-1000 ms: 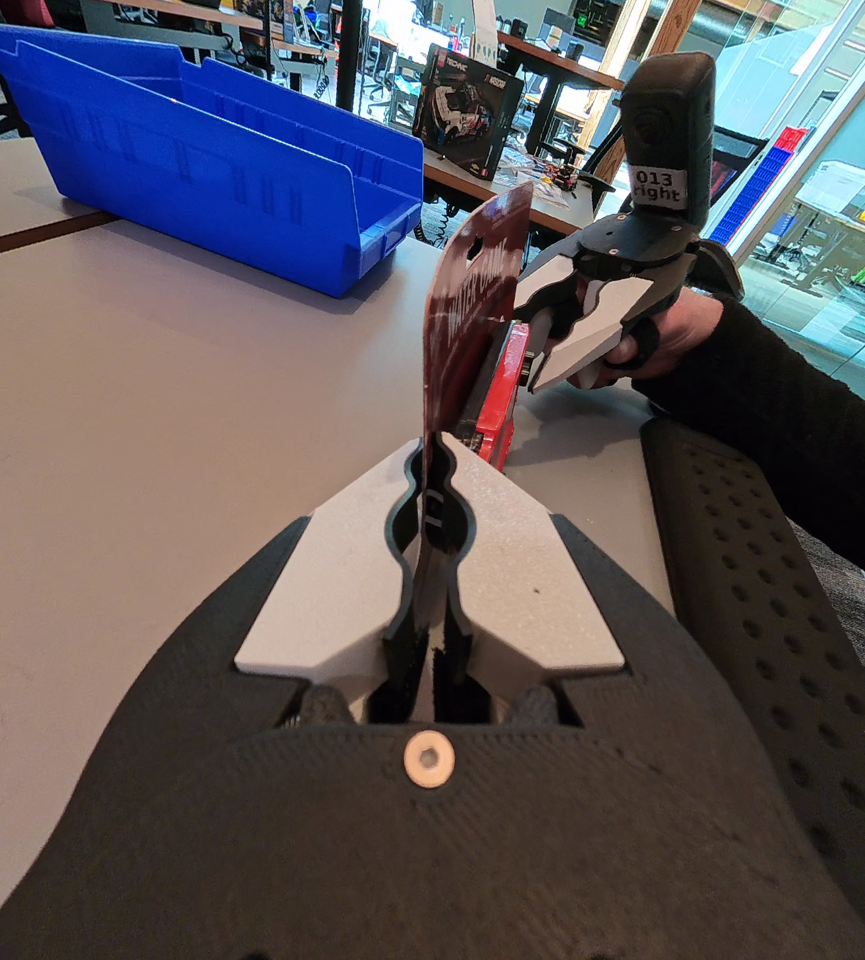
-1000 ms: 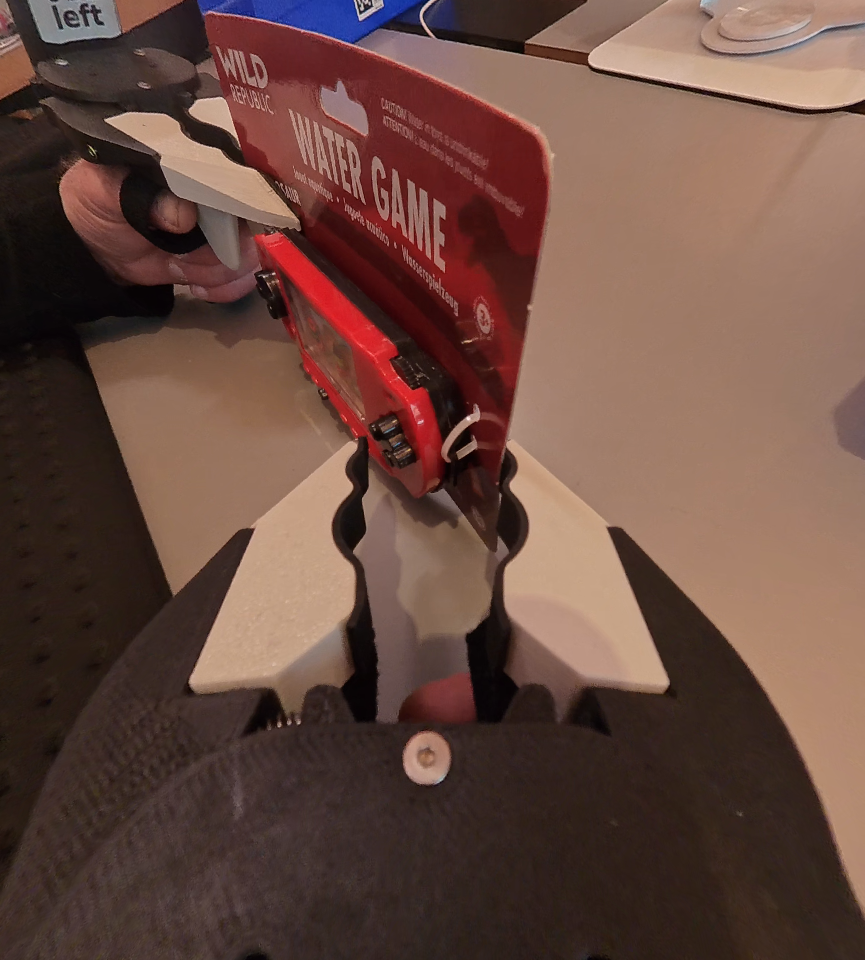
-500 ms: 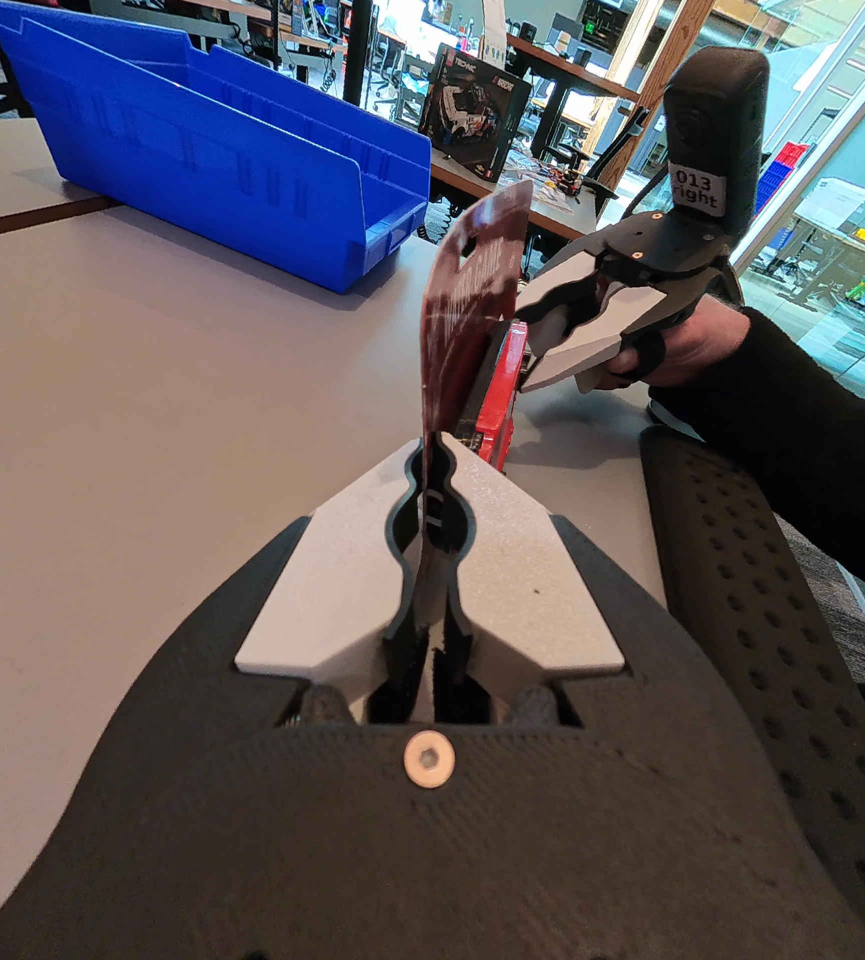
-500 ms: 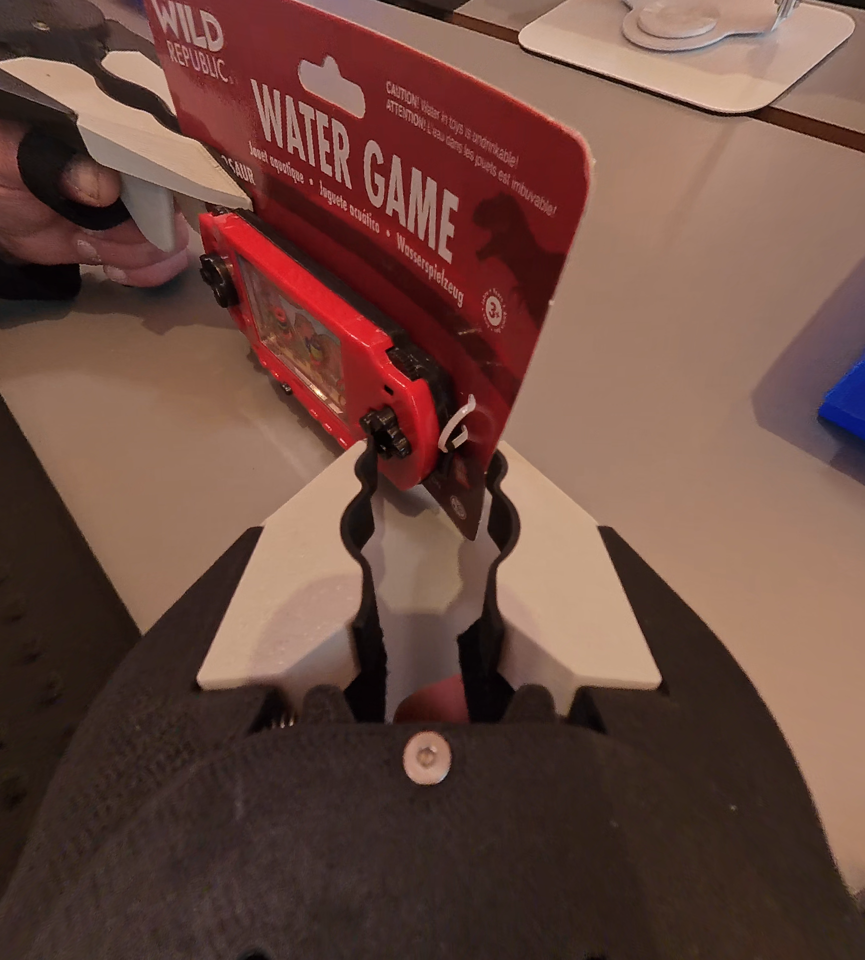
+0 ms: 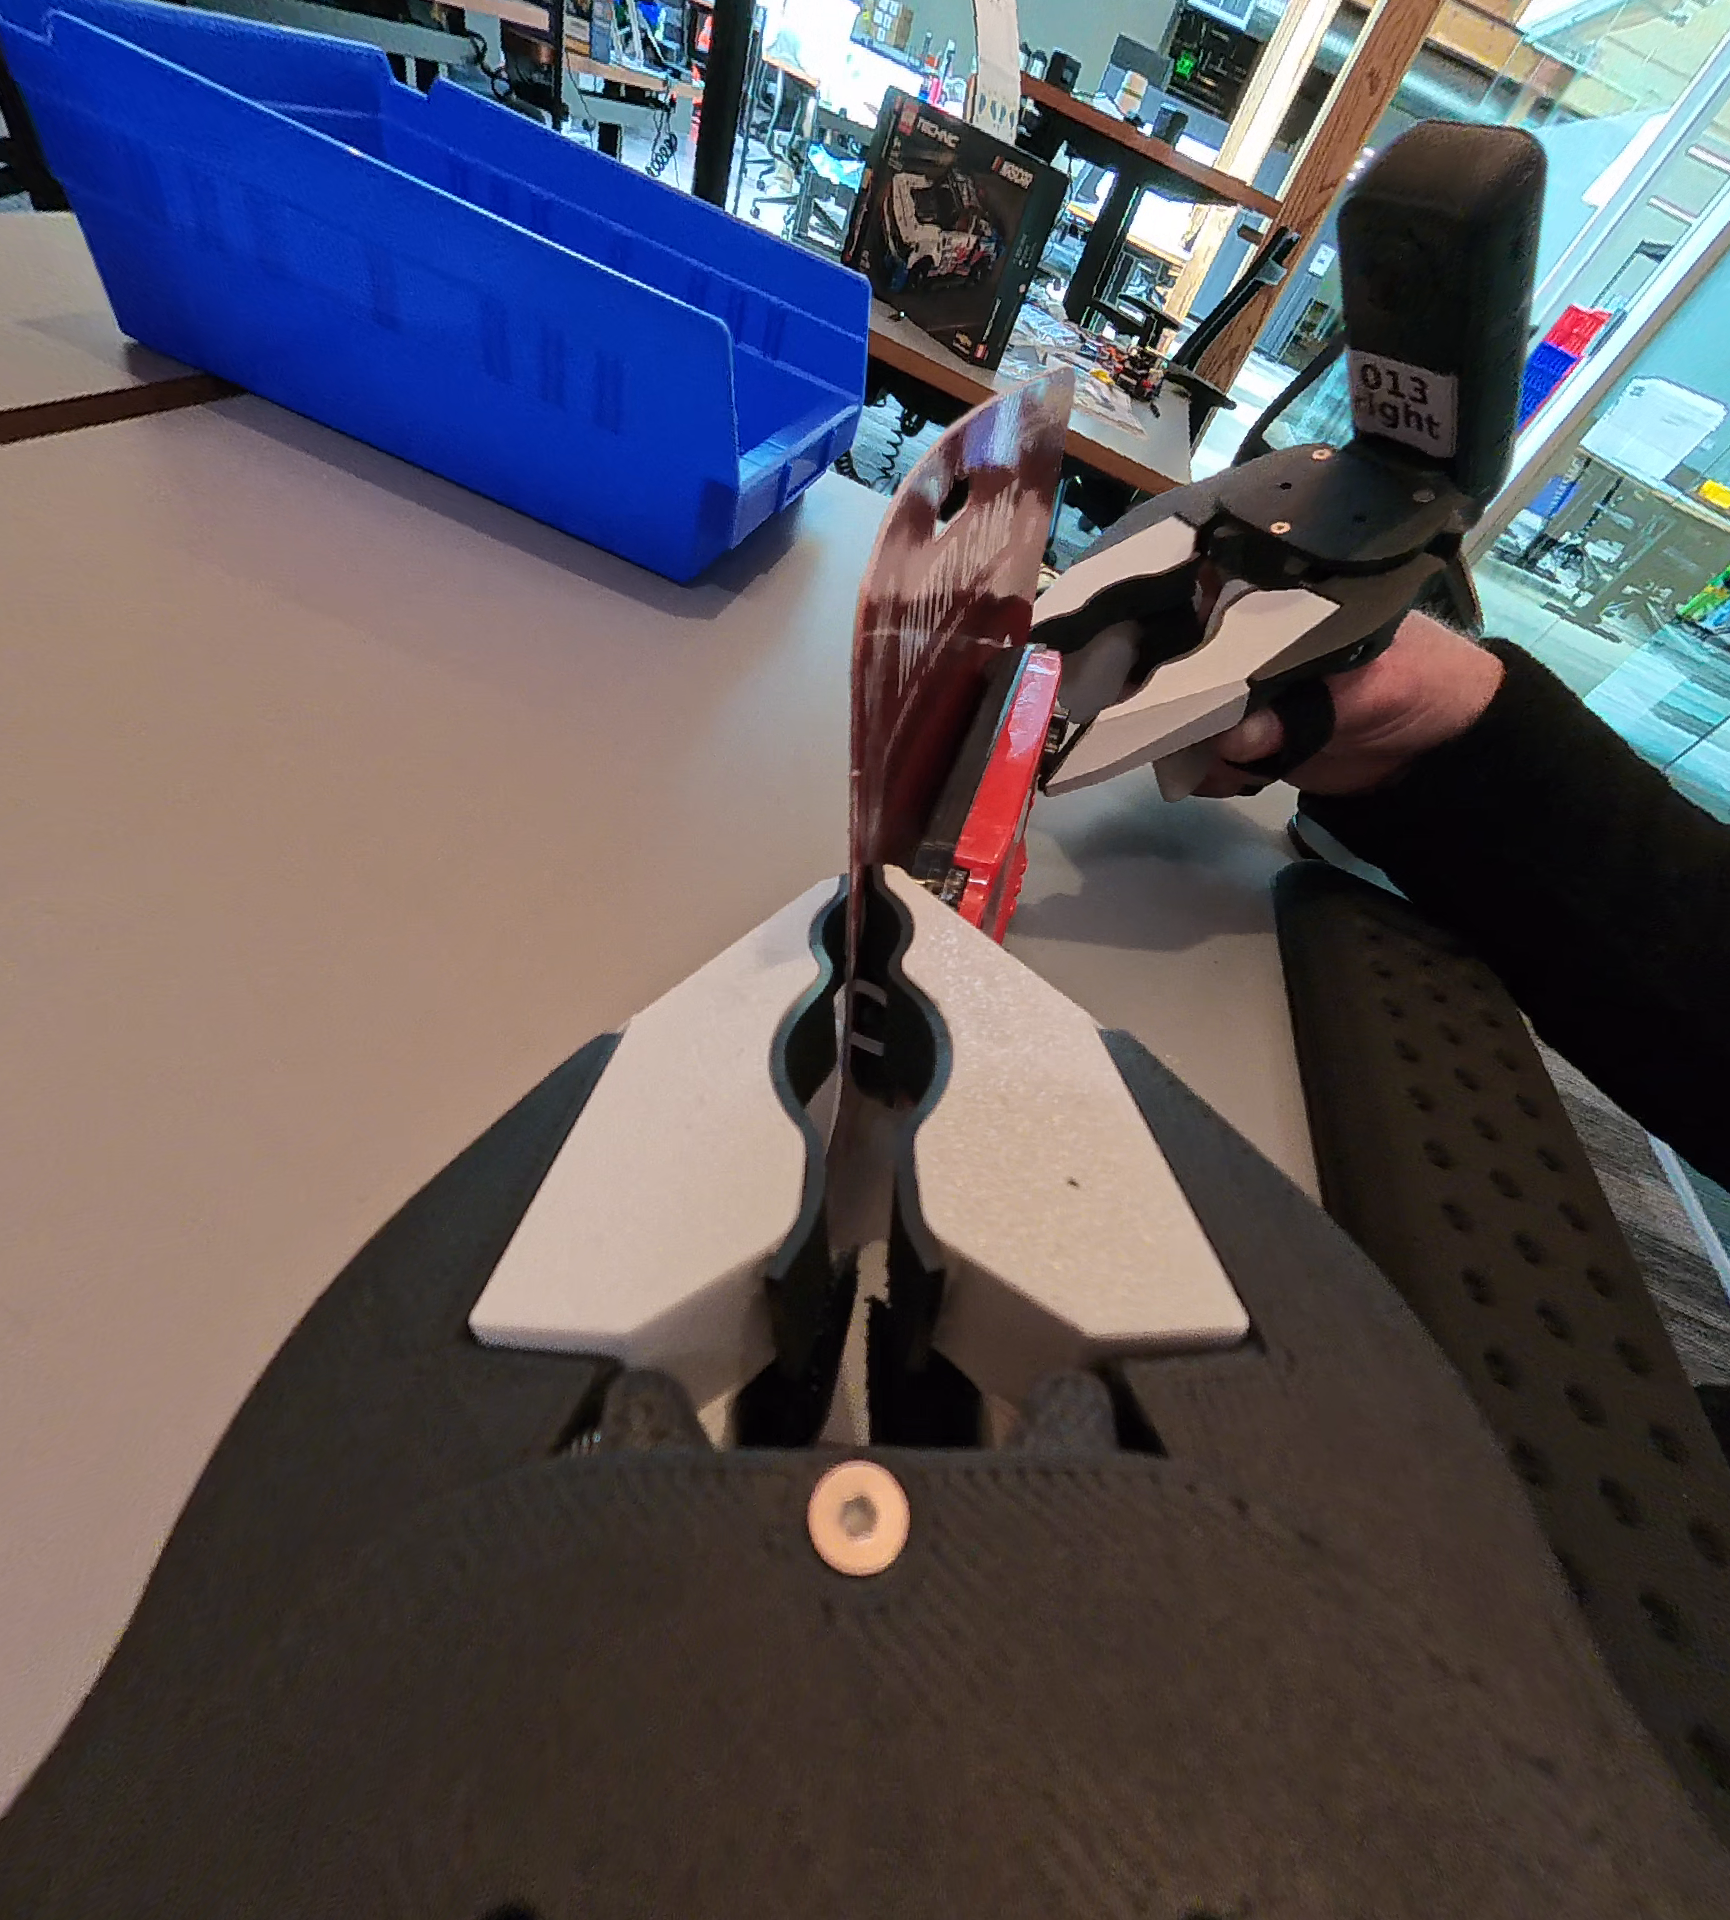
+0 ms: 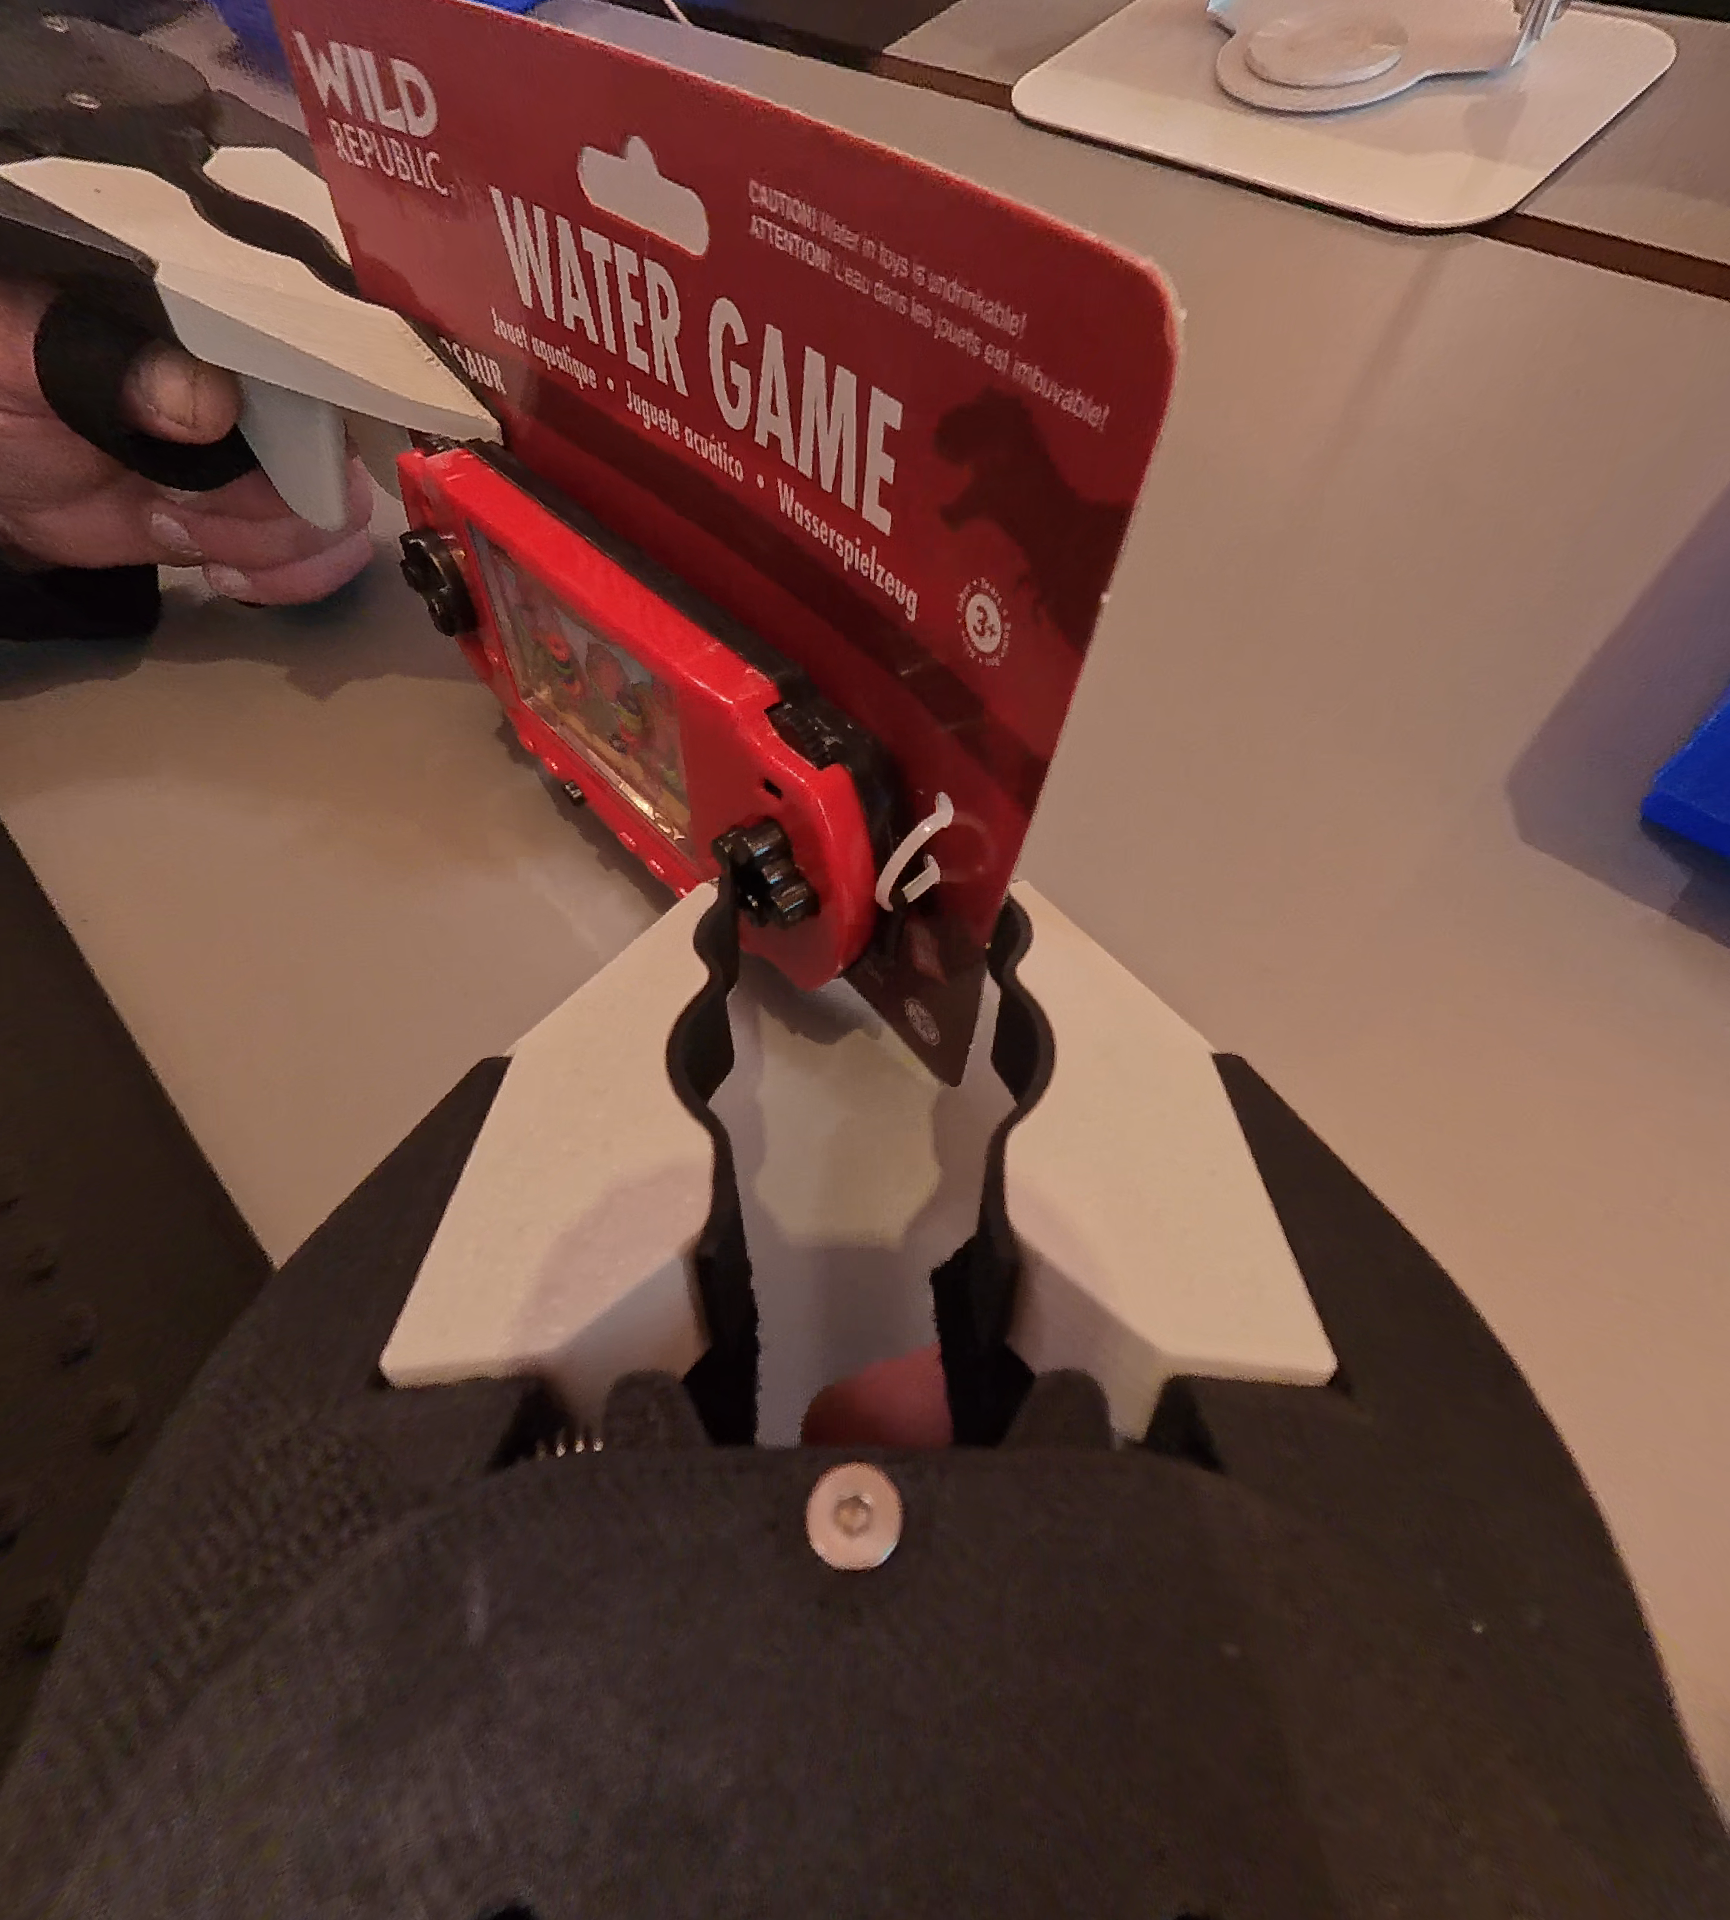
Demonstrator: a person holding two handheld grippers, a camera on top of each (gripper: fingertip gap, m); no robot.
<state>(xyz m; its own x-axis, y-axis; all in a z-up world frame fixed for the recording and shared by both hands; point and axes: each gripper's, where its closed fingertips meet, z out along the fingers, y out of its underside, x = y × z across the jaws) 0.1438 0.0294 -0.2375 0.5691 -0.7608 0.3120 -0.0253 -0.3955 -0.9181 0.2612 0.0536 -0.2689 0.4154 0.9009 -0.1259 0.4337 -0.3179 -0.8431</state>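
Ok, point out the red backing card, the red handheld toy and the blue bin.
red backing card (image 6: 736,436): right wrist view, on its printed front face.
red handheld toy (image 6: 586,675): right wrist view, on its clear screen window.
blue bin (image 5: 445,343): left wrist view, on its long outer side wall.

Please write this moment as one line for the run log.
left claw: shut on backing card edge | right claw: astride end of red toy, grip unclear | card: upright over table

left gripper (image 5: 866,935) clamped on red card (image 5: 954,623) | right gripper (image 5: 1058,707) at toy (image 5: 1006,790) | blue bin (image 5: 445,343) behind
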